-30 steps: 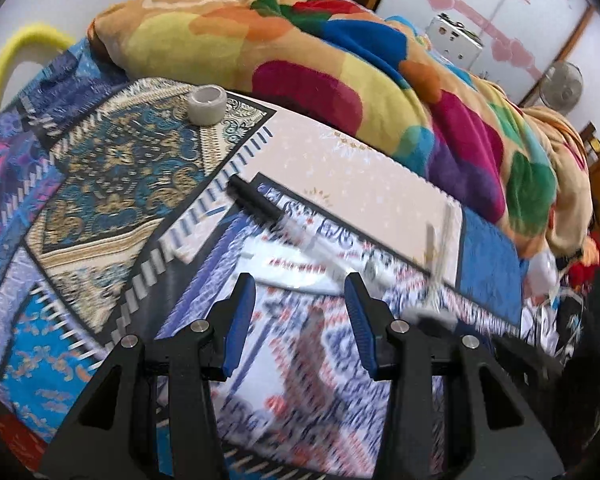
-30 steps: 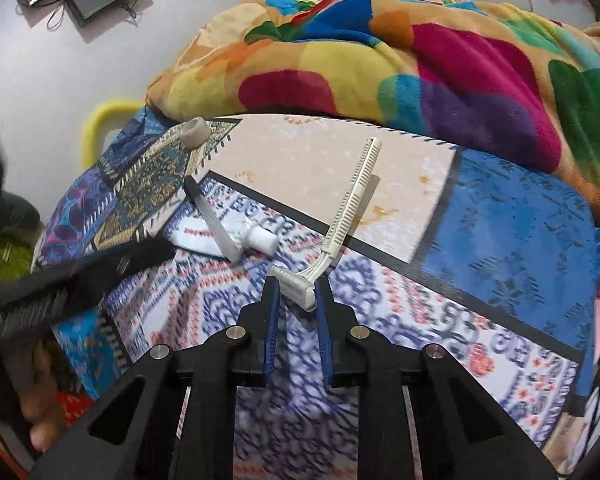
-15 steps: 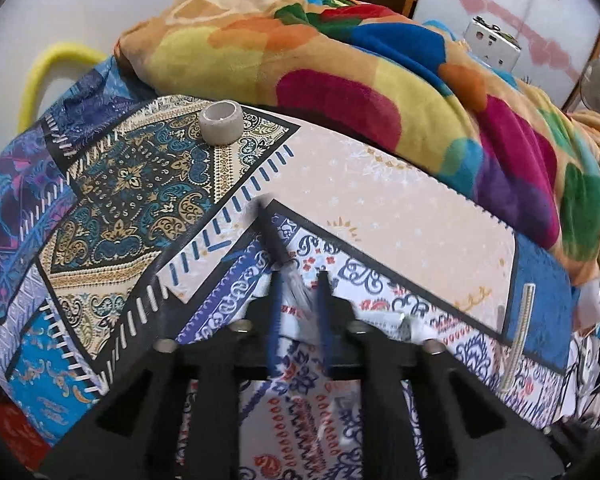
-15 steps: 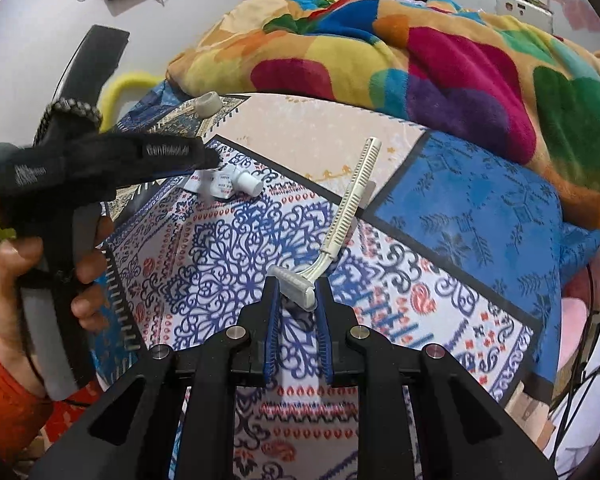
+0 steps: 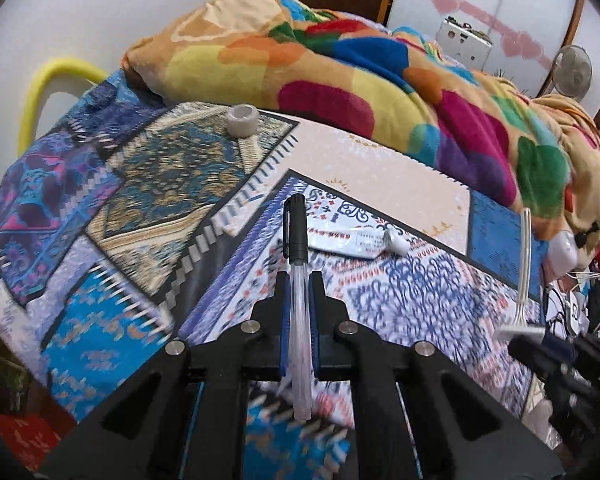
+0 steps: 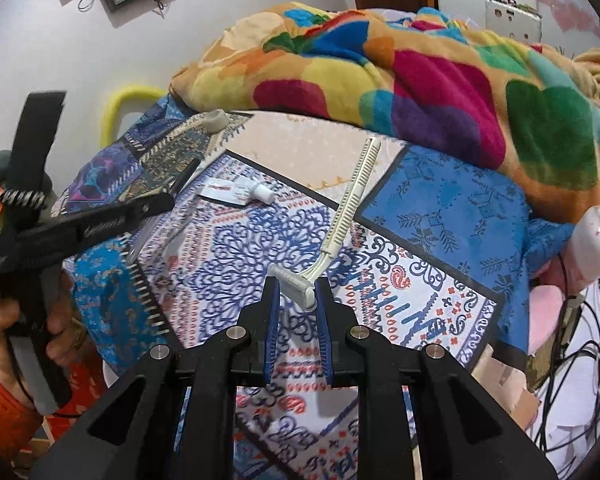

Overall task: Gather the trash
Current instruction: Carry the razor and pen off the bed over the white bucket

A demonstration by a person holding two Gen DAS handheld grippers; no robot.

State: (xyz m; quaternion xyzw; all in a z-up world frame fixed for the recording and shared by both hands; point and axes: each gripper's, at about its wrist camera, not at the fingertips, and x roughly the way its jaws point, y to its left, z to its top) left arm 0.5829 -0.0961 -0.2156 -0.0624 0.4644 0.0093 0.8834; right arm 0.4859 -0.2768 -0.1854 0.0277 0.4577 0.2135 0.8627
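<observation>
Gripping pen (image 5: 298, 276) mid-barrel in left gripper (image 5: 299, 312), jaws pinching it; right gripper (image 6: 297, 304) pinching razor (image 6: 336, 236) head. Keeping both clamped, level, lifting clear above bedspread (image 6: 228, 256).

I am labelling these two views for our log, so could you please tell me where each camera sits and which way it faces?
Left wrist: on the left gripper, facing forward over the bed; its jaws clamp a pen.
Right wrist: on the right gripper, facing across the same bed; its jaws clamp a razor, and the left hand shows.
Shared: toothpaste tube, tape roll, blanket.
</observation>
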